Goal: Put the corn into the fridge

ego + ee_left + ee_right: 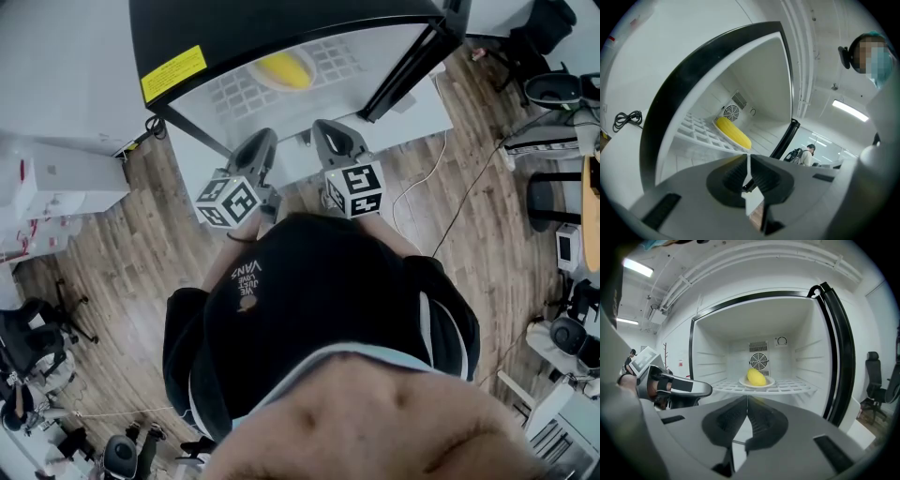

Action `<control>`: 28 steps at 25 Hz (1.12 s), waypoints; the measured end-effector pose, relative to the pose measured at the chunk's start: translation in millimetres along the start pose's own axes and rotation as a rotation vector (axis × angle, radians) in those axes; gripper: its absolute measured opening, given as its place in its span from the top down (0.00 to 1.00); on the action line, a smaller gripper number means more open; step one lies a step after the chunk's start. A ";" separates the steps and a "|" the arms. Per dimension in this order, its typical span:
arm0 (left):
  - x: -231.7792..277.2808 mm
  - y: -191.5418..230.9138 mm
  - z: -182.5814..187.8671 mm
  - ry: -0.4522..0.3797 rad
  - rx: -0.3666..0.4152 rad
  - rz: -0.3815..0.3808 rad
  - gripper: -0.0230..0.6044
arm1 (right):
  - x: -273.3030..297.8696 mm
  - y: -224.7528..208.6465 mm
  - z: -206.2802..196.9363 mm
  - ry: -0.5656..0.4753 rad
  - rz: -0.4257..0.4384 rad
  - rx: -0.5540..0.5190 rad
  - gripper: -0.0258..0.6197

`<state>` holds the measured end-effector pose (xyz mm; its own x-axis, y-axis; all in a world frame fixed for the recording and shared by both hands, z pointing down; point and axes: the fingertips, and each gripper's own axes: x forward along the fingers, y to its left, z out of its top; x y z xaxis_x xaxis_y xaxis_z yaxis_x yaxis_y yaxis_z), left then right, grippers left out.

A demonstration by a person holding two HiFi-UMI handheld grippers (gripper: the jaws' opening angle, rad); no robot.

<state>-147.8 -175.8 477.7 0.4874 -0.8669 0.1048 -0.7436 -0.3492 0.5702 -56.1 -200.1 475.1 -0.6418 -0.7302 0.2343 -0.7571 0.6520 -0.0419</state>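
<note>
The yellow corn (284, 68) lies on a white plate (769, 382) on the wire shelf (797, 389) inside the open white fridge (84, 56). It shows in the left gripper view as the corn (733, 132) and in the right gripper view as the corn (756, 377). Both grippers hover side by side just outside the fridge opening, pointing in. My left gripper (265, 142) (749, 157) is shut with nothing between its jaws. My right gripper (327, 133) (746, 399) is also shut and empty. The left gripper (701, 389) shows beside the right one.
The black-edged fridge door (412, 66) stands open at the right. White boxes (56, 183) sit on the wooden floor at left. Office chairs (37, 342) and a cable (427, 183) lie around. A person (806, 154) stands far off.
</note>
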 end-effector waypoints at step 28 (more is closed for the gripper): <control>-21.6 -28.3 -14.0 -0.017 0.063 -0.008 0.91 | -41.1 10.8 -2.2 -0.017 0.016 -0.008 0.94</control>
<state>-130.8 -142.2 470.7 0.4859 -0.8697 0.0867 -0.7674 -0.3770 0.5187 -37.6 -162.6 467.1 -0.6557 -0.7230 0.2175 -0.7458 0.6651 -0.0377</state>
